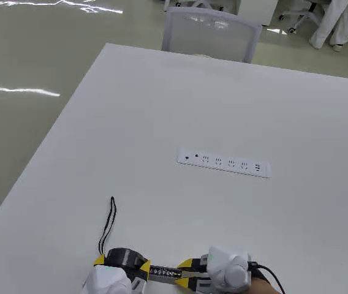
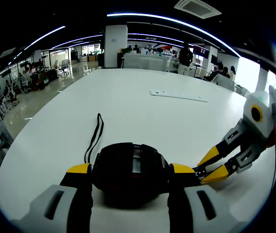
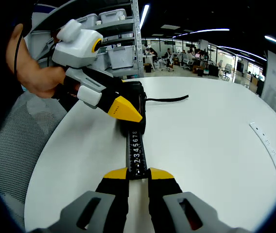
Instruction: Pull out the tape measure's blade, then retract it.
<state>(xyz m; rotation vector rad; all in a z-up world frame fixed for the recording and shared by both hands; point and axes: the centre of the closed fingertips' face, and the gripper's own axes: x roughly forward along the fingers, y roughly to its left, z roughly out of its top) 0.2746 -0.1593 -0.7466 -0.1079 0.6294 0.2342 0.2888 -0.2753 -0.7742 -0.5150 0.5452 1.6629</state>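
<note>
Two-handed job at the near edge of the white table. The left gripper clamps the black tape measure by its sides, anchoring the case against the pull. The right gripper has its fingers pinched on the blade. Only a short length is out, so the pull looks barely begun.

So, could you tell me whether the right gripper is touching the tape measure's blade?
Touching: in the right gripper view, the right gripper pinches the end of the blade.
</note>
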